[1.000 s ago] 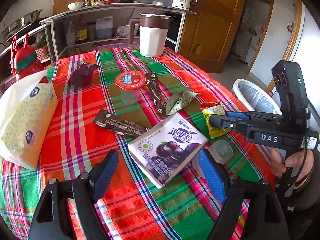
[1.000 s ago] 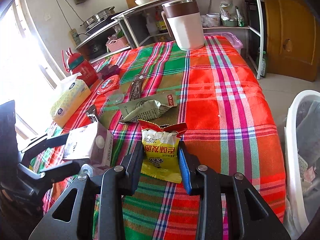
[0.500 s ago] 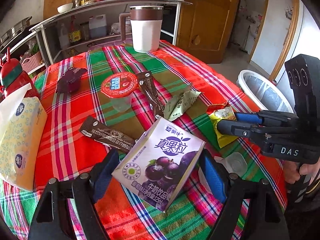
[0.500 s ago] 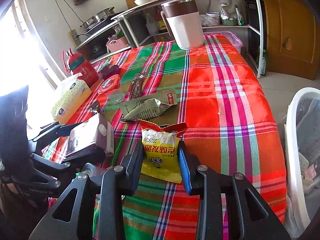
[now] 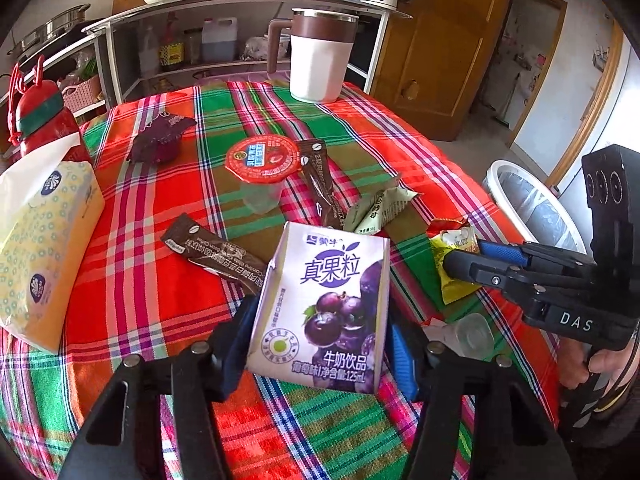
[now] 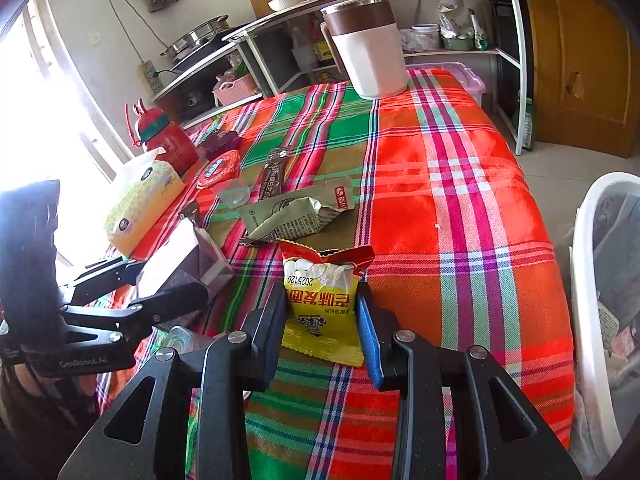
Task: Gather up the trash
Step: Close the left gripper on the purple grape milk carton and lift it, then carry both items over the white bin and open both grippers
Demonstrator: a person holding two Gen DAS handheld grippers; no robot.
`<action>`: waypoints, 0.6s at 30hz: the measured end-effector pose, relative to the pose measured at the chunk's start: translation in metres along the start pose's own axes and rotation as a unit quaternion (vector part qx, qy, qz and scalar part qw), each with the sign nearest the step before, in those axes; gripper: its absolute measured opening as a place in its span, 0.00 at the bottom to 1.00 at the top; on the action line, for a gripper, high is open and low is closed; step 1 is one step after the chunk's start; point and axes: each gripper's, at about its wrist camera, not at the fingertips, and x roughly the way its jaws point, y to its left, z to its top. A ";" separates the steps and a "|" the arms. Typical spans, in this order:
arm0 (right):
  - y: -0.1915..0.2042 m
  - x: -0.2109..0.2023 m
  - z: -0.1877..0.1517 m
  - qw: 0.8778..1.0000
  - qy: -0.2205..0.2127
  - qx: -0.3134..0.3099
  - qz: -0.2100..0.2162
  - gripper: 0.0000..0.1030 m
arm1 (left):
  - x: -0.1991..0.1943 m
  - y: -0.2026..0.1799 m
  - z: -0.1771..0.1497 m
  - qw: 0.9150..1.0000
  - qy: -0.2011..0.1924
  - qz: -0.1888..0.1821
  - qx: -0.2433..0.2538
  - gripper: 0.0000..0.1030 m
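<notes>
My left gripper is shut on a purple grape milk carton and holds it tilted up off the plaid tablecloth; it also shows in the right wrist view. My right gripper is shut on a yellow snack packet, seen from the left wrist view too. Other trash lies on the table: two brown sachets, a green wrapper, a red-lidded jelly cup and a clear cup.
A white trash bin stands off the table's right edge. A tissue pack, a red bottle and a white jug stand on the table. Shelves line the back wall.
My left gripper has closed on the milk carton and lifted it from lying flat to tilted upright. My right gripper keeps its hold on the yellow packet.
</notes>
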 end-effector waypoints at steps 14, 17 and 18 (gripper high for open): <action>-0.008 -0.018 -0.008 1.000 -0.026 0.017 -0.004 0.34 | -0.025 -0.020 0.001 0.999 -0.032 0.011 0.002 0.59; -0.011 -0.025 -0.008 0.999 -0.033 0.022 -0.004 0.34 | -0.032 -0.028 0.004 0.999 -0.040 0.011 0.008 0.59; -0.013 -0.029 -0.009 0.999 -0.036 0.023 -0.005 0.34 | -0.034 -0.031 0.005 0.999 -0.042 0.009 0.010 0.59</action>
